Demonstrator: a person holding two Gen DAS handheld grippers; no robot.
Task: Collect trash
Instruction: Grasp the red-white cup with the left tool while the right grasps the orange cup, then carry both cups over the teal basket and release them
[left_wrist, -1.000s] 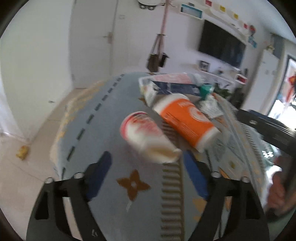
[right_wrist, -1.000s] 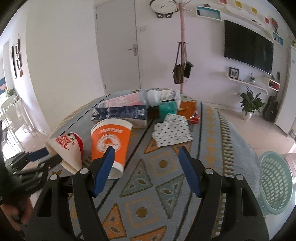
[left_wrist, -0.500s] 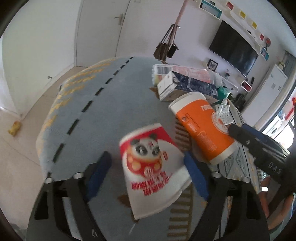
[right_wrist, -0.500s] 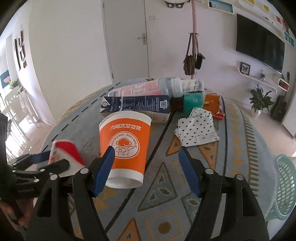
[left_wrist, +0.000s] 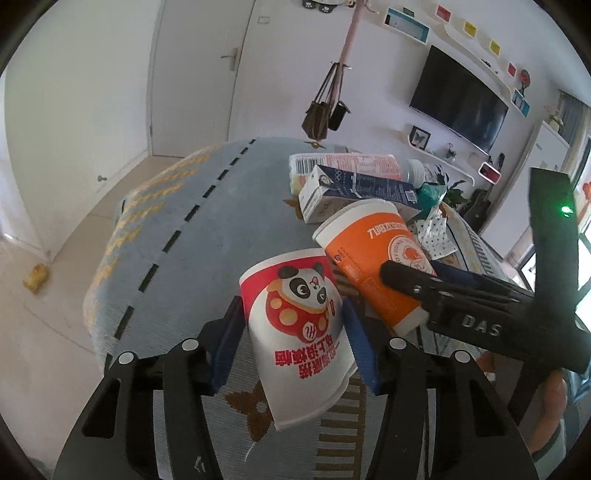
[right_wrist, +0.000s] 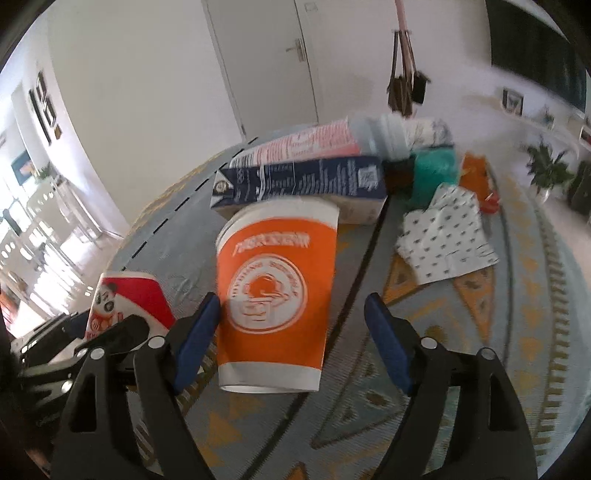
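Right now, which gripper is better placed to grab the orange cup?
Right. The right gripper already straddles the orange cup, jaws open; the left gripper is occupied, closing around the panda cup.

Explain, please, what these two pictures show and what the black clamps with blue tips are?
A person holds a two-finger gripper in each hand; each carries a wide-angle camera looking along its fingers. The left view shows the left gripper, whose jaws have just been closing and pinch a panda cup. The right view shows the right gripper open around an orange cup, its jaws having just been opening. On the patterned cloth lie a dark carton, a pink bottle and spotted paper.
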